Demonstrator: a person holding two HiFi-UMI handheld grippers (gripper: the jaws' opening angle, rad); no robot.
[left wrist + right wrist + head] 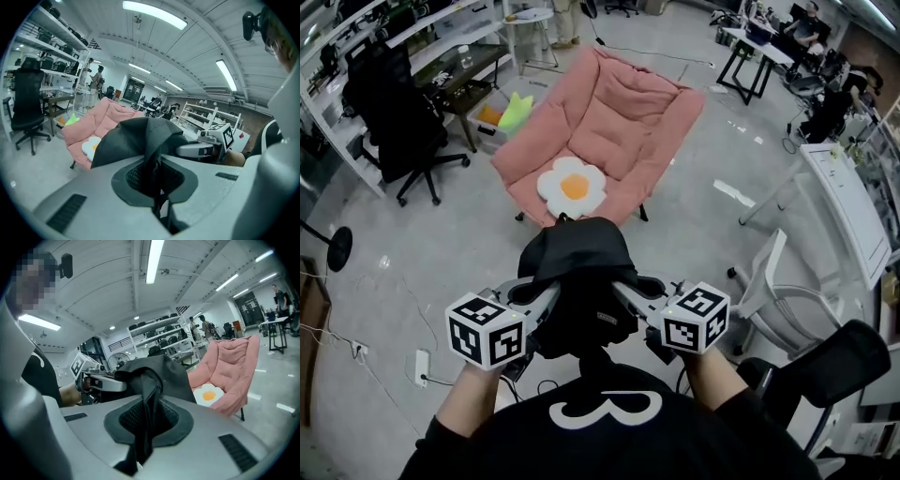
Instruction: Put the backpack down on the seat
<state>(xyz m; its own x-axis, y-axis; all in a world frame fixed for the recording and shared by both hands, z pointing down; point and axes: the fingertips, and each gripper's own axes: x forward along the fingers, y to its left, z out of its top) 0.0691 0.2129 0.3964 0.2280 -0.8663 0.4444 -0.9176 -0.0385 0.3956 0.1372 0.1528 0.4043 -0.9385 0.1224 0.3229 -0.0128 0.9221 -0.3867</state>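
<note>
A black backpack [579, 281] hangs in the air between my two grippers, in front of the person's chest. My left gripper [546, 298] is shut on its fabric from the left, and my right gripper [623, 292] is shut on it from the right. In the left gripper view a fold of the backpack [140, 140] runs down between the jaws. The right gripper view shows a strap of the backpack [147, 394] pinched the same way. The seat is a pink padded folding chair [609, 122] a step ahead on the floor, with a fried-egg cushion [571, 186] near its front edge.
A black office chair [398, 122] stands at the left beside a desk and shelving [441, 56]. A white chair [783, 291] and a white desk [848, 206] are at the right. A power strip [421, 367] and cables lie on the floor at lower left.
</note>
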